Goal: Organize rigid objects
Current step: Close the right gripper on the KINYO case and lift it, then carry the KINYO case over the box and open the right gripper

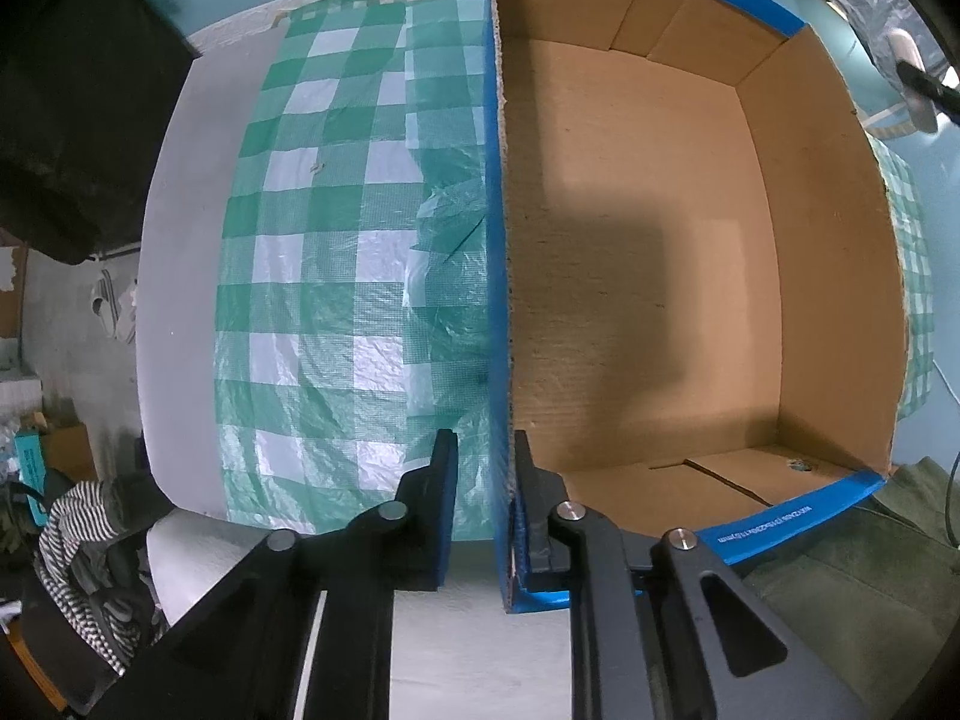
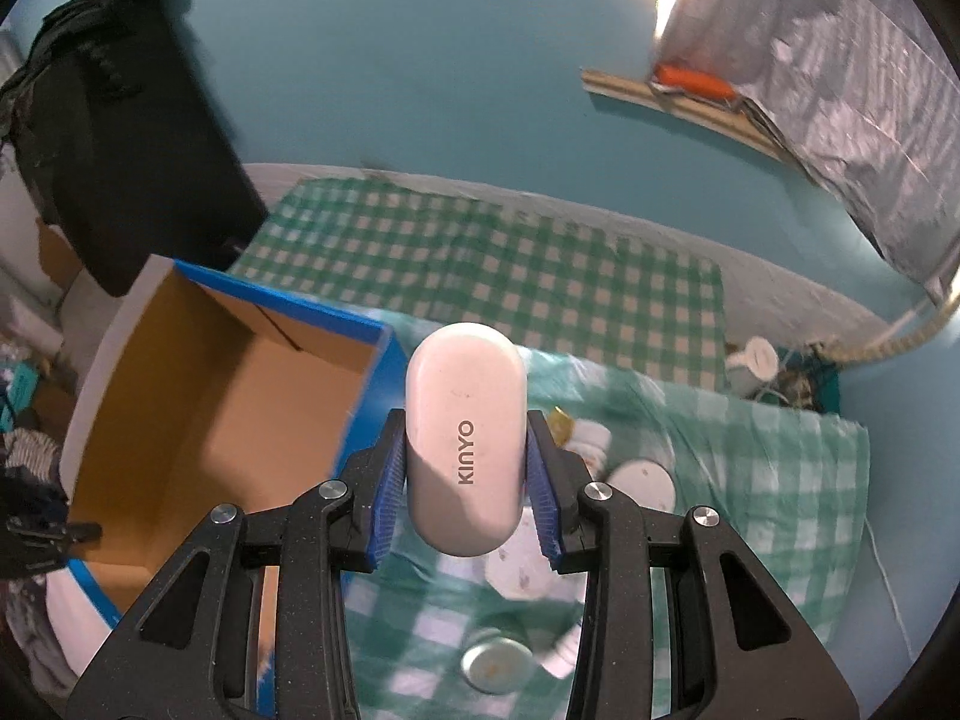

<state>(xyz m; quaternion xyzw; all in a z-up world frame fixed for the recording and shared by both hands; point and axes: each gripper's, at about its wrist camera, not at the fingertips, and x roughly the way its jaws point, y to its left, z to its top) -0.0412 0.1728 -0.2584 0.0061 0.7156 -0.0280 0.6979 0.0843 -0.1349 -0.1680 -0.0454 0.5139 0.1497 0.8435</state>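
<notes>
Right wrist view | my right tool (image 2: 468, 468) held the white KINYO case (image 2: 465, 438) | left tool (image 1: 485, 504) pinched the cardboard box (image 1: 660, 300) wall | next: carry, drop inside.

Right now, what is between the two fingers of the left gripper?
In the left wrist view, the blue-edged side wall of the cardboard box stands between the fingers of the left gripper, one finger outside and one inside the box.

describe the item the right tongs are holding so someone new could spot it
Start at the open blue cardboard box on the green-and-white checked cloth. Just right of it, the right tongs grip a white pill-shaped plastic case. Unlike the round lidded items below, it is elongated and printed KINYO.
</notes>
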